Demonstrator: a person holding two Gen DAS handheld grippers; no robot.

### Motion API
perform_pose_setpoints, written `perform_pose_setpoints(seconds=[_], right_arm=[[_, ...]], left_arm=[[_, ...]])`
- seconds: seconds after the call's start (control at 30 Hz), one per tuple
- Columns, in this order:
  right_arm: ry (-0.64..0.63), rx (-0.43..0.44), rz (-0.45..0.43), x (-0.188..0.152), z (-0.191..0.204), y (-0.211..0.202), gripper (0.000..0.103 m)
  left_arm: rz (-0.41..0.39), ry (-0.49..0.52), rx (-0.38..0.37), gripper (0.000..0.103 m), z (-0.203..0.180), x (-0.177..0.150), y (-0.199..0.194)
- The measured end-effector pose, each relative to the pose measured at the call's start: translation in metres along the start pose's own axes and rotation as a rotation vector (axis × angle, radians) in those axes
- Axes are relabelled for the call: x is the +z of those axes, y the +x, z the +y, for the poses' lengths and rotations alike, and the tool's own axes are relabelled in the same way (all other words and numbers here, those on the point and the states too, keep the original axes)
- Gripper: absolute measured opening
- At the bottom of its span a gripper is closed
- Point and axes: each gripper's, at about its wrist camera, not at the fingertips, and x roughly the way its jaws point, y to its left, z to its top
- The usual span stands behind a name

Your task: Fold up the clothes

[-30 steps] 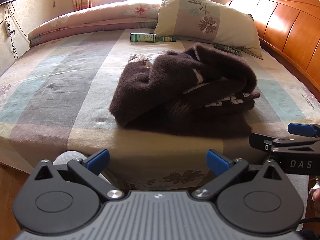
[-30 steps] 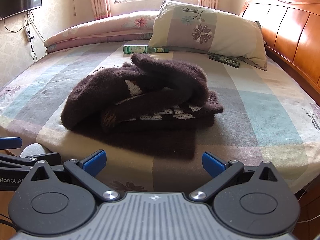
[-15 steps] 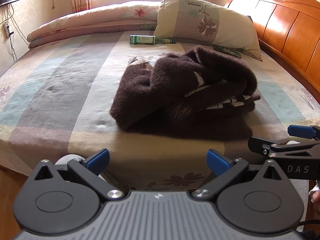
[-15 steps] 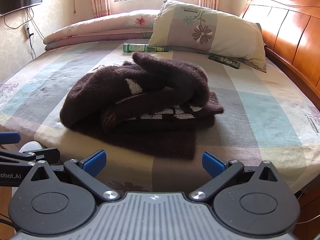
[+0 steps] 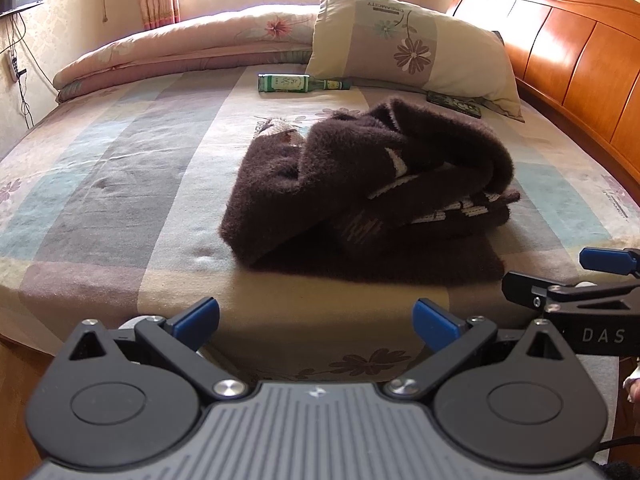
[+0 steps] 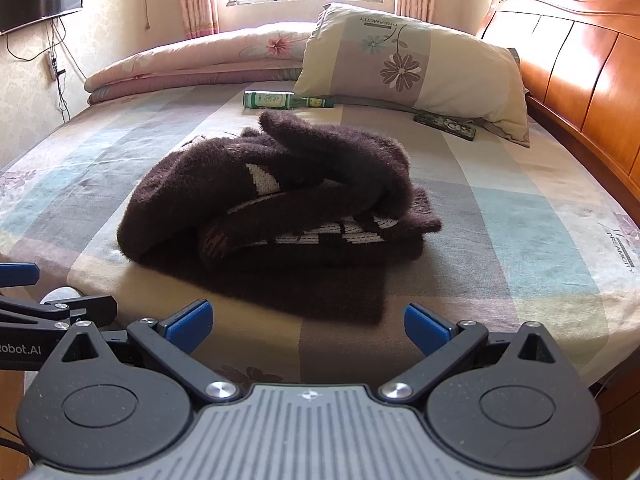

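A dark brown fuzzy sweater (image 5: 360, 184) with white patterned bands lies crumpled in a heap on the striped bedspread, near the bed's front edge. It appears again in the right wrist view as the sweater (image 6: 276, 204). My left gripper (image 5: 316, 320) hangs open just off the bed's front edge, short of the sweater, with nothing between its blue-tipped fingers. My right gripper (image 6: 306, 322) is open too, level with the left one and empty. Each gripper shows at the other view's side edge.
A green glass bottle (image 5: 298, 83) lies behind the sweater. A large flowered pillow (image 5: 408, 48) leans at the back right, with a dark remote (image 5: 454, 104) by it. A rolled quilt (image 5: 180, 56) runs along the far side. The wooden headboard (image 5: 580, 60) stands on the right.
Both grippers have risen slightly and tilted; the sweater sits a little lower in each view. Nothing was taken hold of and the sweater has not moved.
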Motion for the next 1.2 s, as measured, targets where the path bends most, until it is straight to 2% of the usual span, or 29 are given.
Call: perform_pose_setpoints(seconds=[0.63,0.87,1.2], right_arm=[[0.023,0.003,-0.006,0.006,-0.008,0.002,0.103],[0.004,0.021,0.024,0.007,-0.005,0.011,0.103],[0.015,0.023,0.022,0.013,-0.007,0.014,0.103]], left_arm=[[0.0,0.013,0.014,0.102,-0.005,0.01,0.006],[0.015,0.015,0.019,0.102,-0.002,0.013,0.013],[0.0,0.022,0.021,0.102,-0.003,0.027,0.015]])
